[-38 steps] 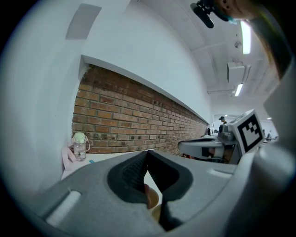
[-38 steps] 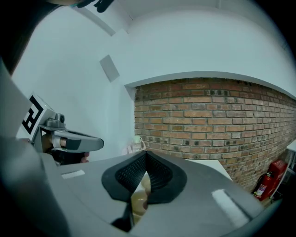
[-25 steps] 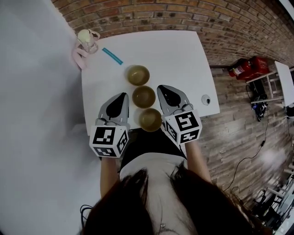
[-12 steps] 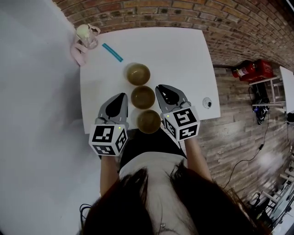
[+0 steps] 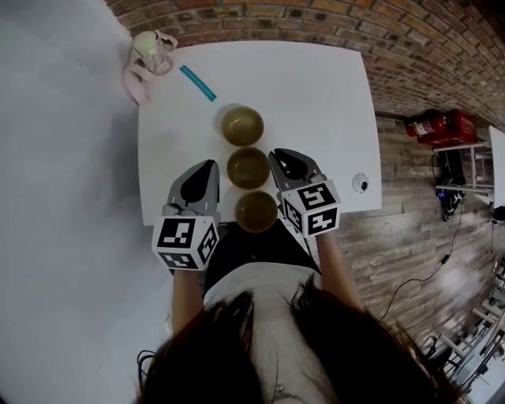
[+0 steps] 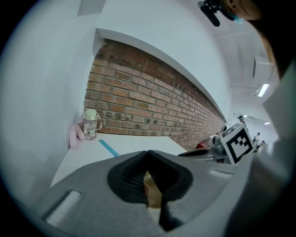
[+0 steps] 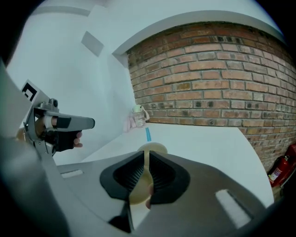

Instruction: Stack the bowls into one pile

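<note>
White table point(image 5: 316, 95) below a brick wall point(image 5: 331, 20), where the left gripper point(image 5: 211, 166) hovers with jaws closed, empty. Between both grippers' fingers sits the middle bowl point(image 5: 248, 167) (nearest bowl point(image 5: 256, 211) behind them, far bowl point(image 5: 241, 125) ahead, all separate). Then the right gripper point(image 5: 278, 155), closed too, empty.

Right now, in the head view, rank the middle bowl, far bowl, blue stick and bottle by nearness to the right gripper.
1. Middle bowl, just left of the right gripper.
2. Far bowl, ahead and left.
3. Blue stick, farther ahead, more to the left.
4. Bottle, farthest, at the far left.
</note>
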